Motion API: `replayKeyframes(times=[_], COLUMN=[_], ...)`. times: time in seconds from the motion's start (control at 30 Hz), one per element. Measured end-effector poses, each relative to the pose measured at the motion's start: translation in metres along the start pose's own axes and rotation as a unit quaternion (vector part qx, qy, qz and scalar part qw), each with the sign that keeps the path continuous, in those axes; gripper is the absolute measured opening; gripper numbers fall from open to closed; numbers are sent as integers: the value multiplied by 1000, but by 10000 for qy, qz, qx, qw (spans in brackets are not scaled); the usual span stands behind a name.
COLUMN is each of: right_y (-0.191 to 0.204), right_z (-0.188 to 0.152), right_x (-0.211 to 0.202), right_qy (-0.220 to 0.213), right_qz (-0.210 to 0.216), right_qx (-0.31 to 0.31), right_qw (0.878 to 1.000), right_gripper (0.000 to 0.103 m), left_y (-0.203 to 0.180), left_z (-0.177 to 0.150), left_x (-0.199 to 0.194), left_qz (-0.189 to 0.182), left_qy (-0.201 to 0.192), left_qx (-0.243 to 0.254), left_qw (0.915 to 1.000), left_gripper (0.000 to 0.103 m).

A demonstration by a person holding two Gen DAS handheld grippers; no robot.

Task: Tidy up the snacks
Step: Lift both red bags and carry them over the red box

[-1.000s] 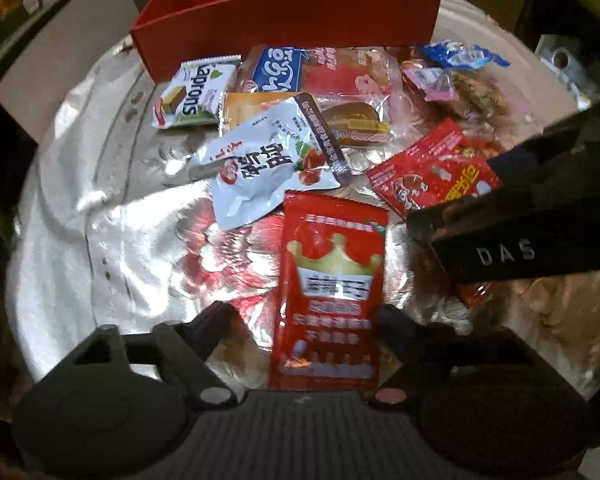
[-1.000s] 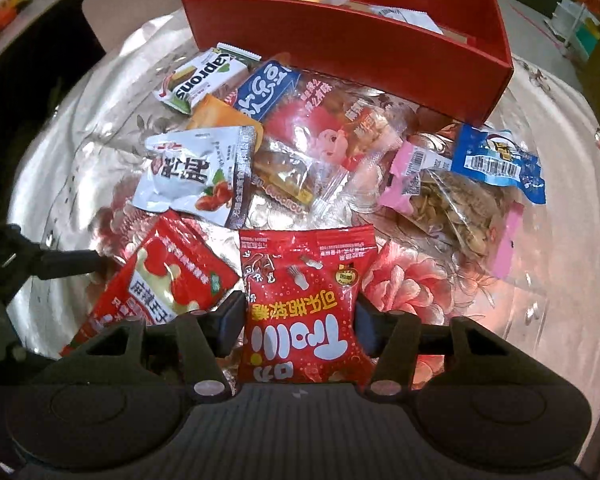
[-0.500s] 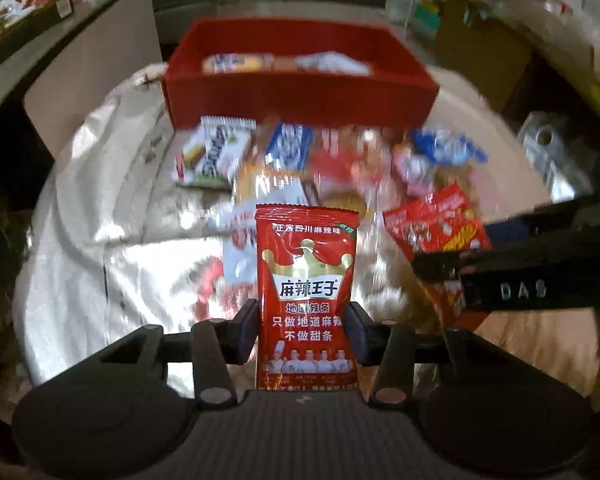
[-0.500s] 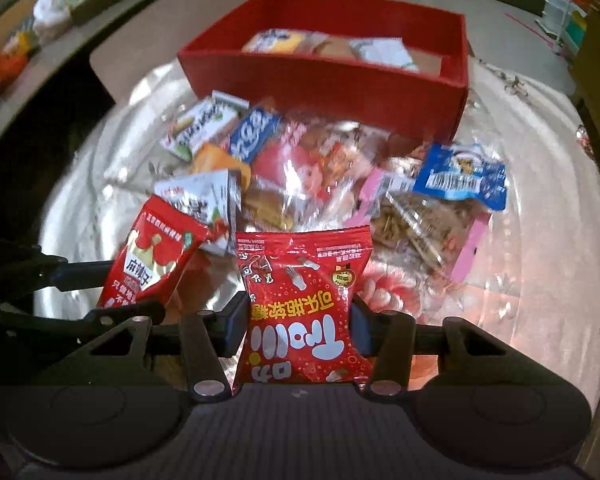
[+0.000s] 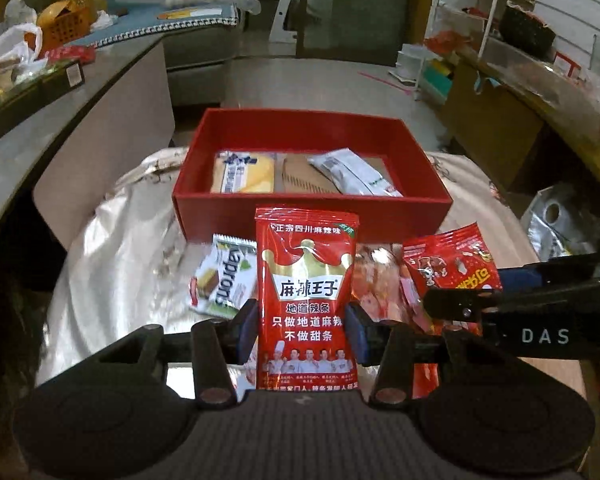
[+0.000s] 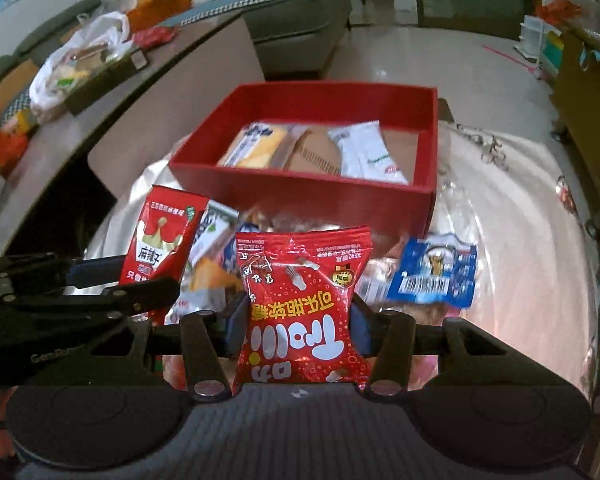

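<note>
My left gripper point(image 5: 302, 326) is shut on a tall red spicy-strip packet point(image 5: 306, 292) with a gold crown, held upright above the table. My right gripper point(image 6: 298, 320) is shut on a red gummy-candy bag point(image 6: 302, 304), also lifted. Each packet shows in the other view: the crown packet point(image 6: 162, 240) at left, the candy bag point(image 5: 452, 268) at right. A red box point(image 5: 312, 200) stands beyond, holding a yellow cake packet point(image 5: 242, 172) and a white packet point(image 5: 352, 172). It also shows in the right wrist view point(image 6: 300, 184).
Loose snacks lie on the shiny floral tablecloth point(image 5: 112, 280): a green-white Kapron wafer pack point(image 5: 222, 280), a blue packet point(image 6: 434, 272), and clear pink packets. A grey counter point(image 5: 60, 120) with clutter runs at left. A sofa and shelves stand behind.
Both grippers closed on their packets and lifted them off the table, rising and tilting so the red box's inside now shows.
</note>
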State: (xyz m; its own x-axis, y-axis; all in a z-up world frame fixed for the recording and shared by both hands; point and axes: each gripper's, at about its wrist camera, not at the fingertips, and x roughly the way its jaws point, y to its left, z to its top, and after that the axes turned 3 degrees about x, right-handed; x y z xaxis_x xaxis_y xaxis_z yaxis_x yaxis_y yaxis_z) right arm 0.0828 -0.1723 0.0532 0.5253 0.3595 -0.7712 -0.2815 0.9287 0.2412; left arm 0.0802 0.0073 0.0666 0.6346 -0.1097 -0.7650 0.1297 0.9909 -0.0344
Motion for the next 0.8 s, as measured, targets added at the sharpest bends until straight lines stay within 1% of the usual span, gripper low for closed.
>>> replayKeyframes(times=[0.07, 0.2, 0.47, 0.8], right_y=[1, -1, -6, -15], right_z=[4, 11, 31, 56], right_x=[2, 3, 4, 18], right_qy=[-25, -61, -266, -391], right_qz=[-28, -28, -100, -135], right_qx=[-30, -36, 58, 204], right_qw=[10000, 10000, 9996, 9989], right_gripper=[59, 59, 59, 59], left_y=[-1, -1, 2, 8], left_z=[5, 13, 31, 53], left_x=[3, 9, 23, 40], left_qz=[58, 38, 162, 338], left_qy=[-23, -79, -147, -224], left_qx=[47, 61, 37, 33], left_qw=[10000, 9999, 9998, 9992], left_gripper=[40, 40, 40, 40])
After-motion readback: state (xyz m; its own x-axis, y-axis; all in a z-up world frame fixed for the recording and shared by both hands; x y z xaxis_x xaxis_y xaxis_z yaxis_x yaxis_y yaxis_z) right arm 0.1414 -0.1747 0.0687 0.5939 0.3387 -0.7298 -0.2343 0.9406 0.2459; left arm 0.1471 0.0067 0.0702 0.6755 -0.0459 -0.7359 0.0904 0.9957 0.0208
